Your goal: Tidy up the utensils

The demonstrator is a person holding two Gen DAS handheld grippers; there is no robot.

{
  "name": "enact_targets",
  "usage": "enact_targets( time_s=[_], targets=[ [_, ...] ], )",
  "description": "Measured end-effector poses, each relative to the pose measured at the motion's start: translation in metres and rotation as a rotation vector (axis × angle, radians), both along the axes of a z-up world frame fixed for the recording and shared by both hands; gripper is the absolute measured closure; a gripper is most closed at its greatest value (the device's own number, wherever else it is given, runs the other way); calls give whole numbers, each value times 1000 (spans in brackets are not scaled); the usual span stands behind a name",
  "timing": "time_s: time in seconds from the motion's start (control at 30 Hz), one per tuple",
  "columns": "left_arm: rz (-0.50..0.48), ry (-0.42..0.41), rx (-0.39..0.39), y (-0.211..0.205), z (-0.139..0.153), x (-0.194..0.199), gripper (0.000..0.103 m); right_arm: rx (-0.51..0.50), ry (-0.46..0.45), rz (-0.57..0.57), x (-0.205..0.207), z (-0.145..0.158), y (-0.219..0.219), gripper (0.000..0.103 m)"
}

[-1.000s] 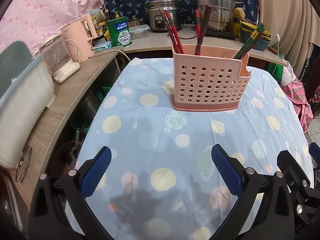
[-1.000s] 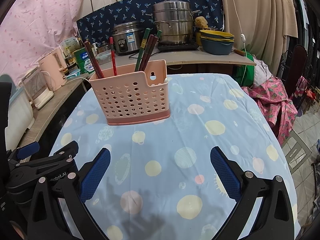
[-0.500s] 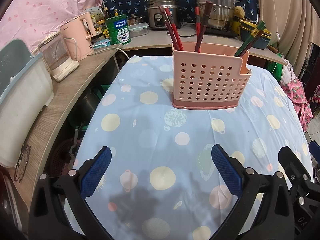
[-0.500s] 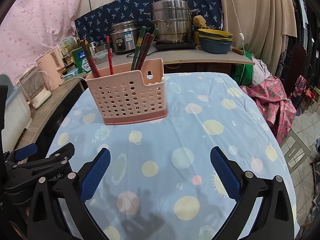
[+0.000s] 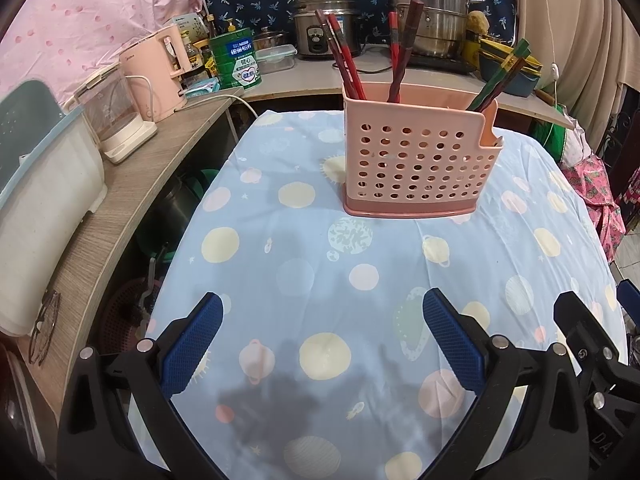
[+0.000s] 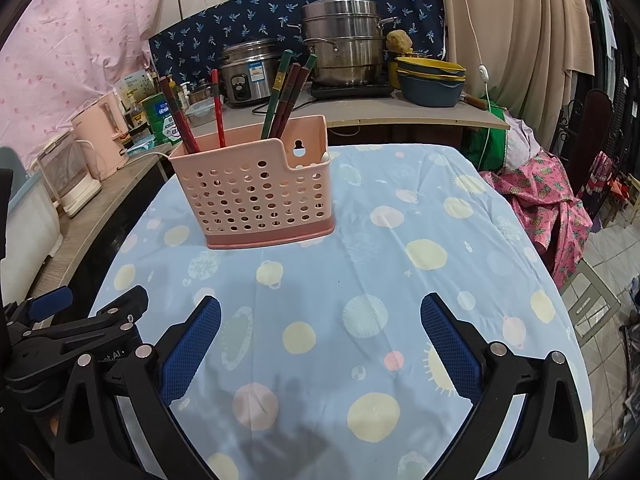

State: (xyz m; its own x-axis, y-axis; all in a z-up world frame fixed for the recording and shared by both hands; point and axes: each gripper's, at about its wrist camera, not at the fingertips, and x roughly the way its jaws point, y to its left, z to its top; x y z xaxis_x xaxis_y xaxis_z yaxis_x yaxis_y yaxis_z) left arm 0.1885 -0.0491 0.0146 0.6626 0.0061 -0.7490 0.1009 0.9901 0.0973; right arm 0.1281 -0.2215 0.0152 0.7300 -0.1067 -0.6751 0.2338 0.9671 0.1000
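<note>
A pink perforated utensil holder (image 5: 420, 164) (image 6: 256, 196) stands upright on the blue dotted tablecloth (image 5: 320, 272) (image 6: 400, 272). Red chopsticks (image 5: 344, 60) (image 6: 180, 116) lean at its left end, dark red ones (image 5: 402, 52) sit in the middle, and green and brown ones (image 5: 500, 76) (image 6: 286, 92) poke out at its right end. My left gripper (image 5: 320, 344) hangs open over the near cloth, nothing between its blue pads. My right gripper (image 6: 320, 344) is open too, well short of the holder. Part of the left gripper shows at the right wrist view's lower left.
A wooden counter (image 5: 120, 196) runs along the left with a pink kettle (image 5: 160, 68), a glass kettle and a white bin (image 5: 44, 184). Behind the table sit a rice cooker (image 6: 248, 72), a steel steamer (image 6: 344, 44) and stacked bowls (image 6: 430, 80). Pink fabric (image 6: 548, 200) hangs off the right.
Both views have drifted slightly; the holder sits a little lower and nearer in both views. Both grippers stay open and empty.
</note>
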Motion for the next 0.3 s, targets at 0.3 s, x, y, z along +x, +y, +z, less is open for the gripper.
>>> enact_targets(
  time_s=[0.3],
  targets=[
    [2,2,10,-2,-4,3,7,-3,7,0,3,-1,1,7]
  ],
)
